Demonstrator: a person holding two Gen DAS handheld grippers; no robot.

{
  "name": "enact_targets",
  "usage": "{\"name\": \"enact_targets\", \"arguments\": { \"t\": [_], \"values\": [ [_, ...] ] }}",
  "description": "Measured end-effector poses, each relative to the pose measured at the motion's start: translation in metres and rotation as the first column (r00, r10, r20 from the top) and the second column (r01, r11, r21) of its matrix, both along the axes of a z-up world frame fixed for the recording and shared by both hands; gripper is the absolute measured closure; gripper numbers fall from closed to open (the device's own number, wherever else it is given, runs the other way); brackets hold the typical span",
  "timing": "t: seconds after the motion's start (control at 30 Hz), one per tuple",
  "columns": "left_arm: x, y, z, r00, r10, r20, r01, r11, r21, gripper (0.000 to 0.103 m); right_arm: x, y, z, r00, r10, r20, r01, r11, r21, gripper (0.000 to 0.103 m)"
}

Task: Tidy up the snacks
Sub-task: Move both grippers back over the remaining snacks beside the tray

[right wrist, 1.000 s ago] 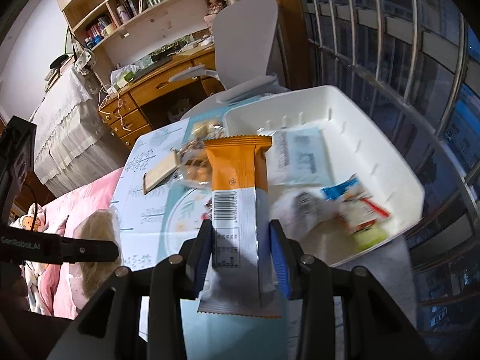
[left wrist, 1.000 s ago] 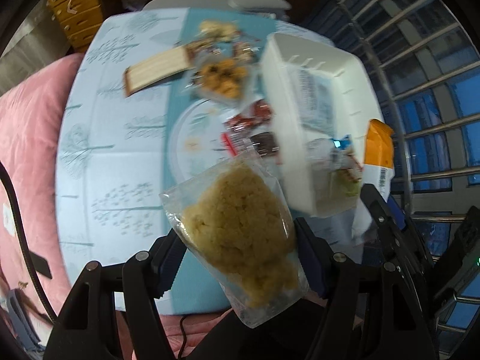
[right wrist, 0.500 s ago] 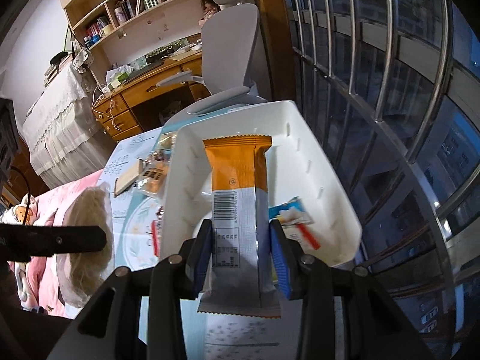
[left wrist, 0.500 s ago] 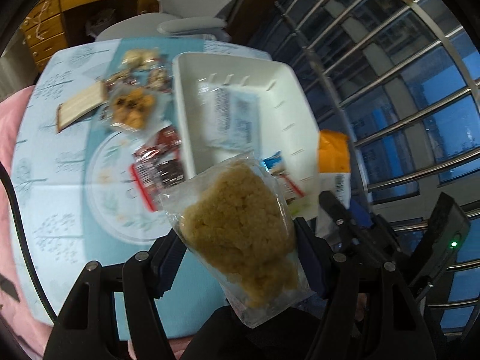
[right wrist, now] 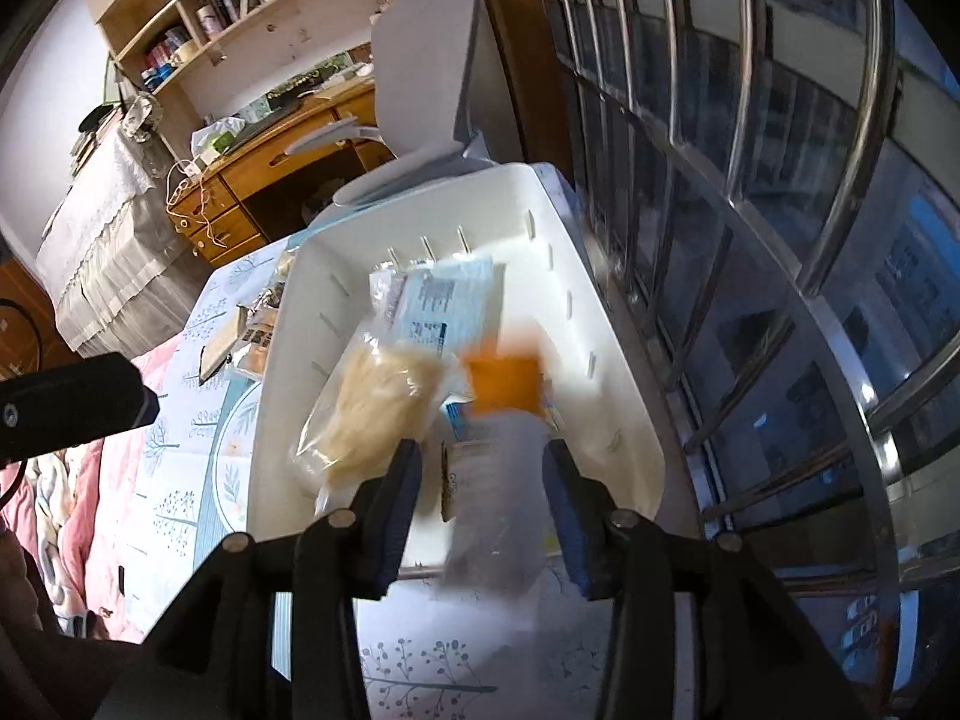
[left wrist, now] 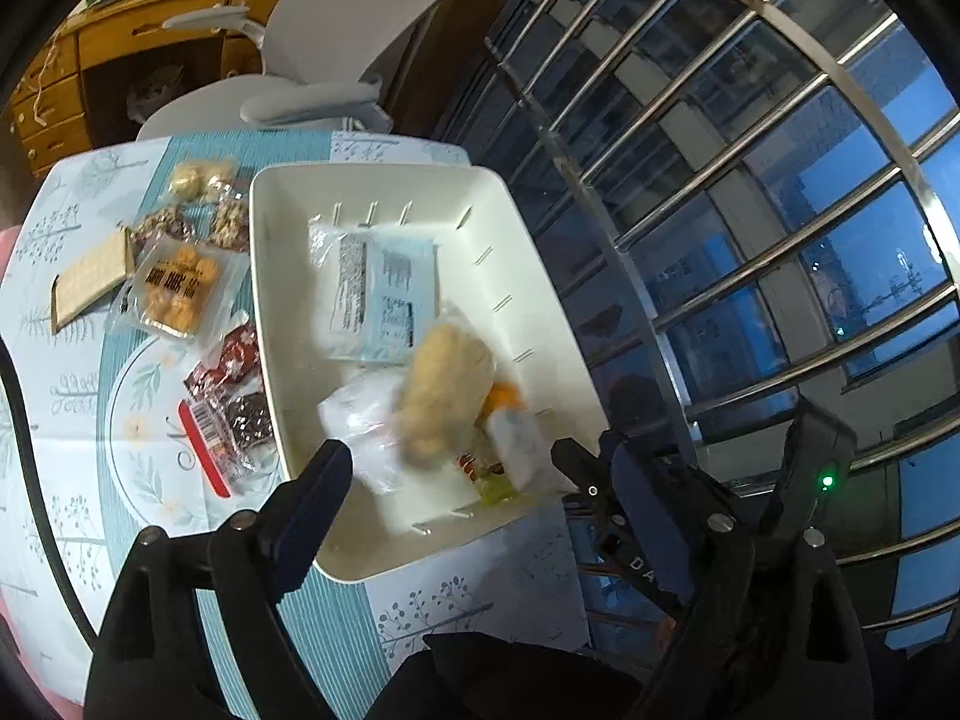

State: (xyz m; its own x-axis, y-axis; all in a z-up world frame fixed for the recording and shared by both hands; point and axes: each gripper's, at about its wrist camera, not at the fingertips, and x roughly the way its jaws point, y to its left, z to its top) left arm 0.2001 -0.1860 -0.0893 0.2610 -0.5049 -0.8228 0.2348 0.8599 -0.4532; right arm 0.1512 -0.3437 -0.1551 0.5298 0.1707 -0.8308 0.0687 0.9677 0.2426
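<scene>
A white plastic bin (left wrist: 384, 171) stands on the table by the window. My left gripper (left wrist: 480, 483) hangs over its near end, jaws opening with nothing pressed between them. The clear bag of yellow crumbly snack (left wrist: 444, 396) is blurred below it, dropping into the bin. My right gripper (right wrist: 483, 480) is also over the near end of the bin (right wrist: 630, 420), jaws opening. The orange-and-white packet (right wrist: 498, 414) is blurred between its fingers, slipping free of the pads. The yellow snack bag (right wrist: 378, 402) lies just left of it.
A pale blue packet (left wrist: 390, 294) and a white bag (left wrist: 360, 420) lie in the bin. Left of it, on the blue patterned cloth (left wrist: 60, 360), are an orange puff pack (left wrist: 174, 294), a cracker (left wrist: 90, 282) and red packs (left wrist: 231, 360). Window bars (left wrist: 720, 240) run along the right; a grey chair (left wrist: 336, 60) stands behind.
Both grippers moved right over the bin and opened. The yellow snack bag left the left gripper, and the orange packet is slipping out of the right one into the bin.
</scene>
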Motion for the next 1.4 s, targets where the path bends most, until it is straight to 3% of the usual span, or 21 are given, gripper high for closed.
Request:
{"name": "enact_targets", "arguments": {
  "t": [0.4, 0.8, 1.17, 1.4],
  "values": [
    [-0.004, 0.032, -0.018, 0.995, 0.059, -0.075, -0.059, 0.998, 0.007, 0.015, -0.004, 0.003, -0.021, 0.994, -0.033, -0.107, 0.044, 0.995, 0.094, 0.041],
    [-0.025, 0.105, -0.025, 0.99, 0.112, -0.091, -0.107, 0.993, 0.058, 0.016, -0.019, 0.043, -0.01, 0.991, -0.075, -0.114, 0.089, 0.988, 0.123, 0.04],
    [-0.02, 0.208, -0.018, 0.994, 0.087, -0.069, -0.081, 0.992, 0.092, 0.017, -0.038, 0.104, 0.003, 0.967, -0.222, -0.124, 0.239, 0.959, 0.15, 0.04],
    [-0.005, 0.262, -0.019, 0.997, 0.036, -0.062, -0.029, 0.994, 0.109, 0.017, -0.048, 0.148, 0.001, 0.924, -0.354, -0.143, 0.375, 0.912, 0.165, 0.04]
  ]
}}
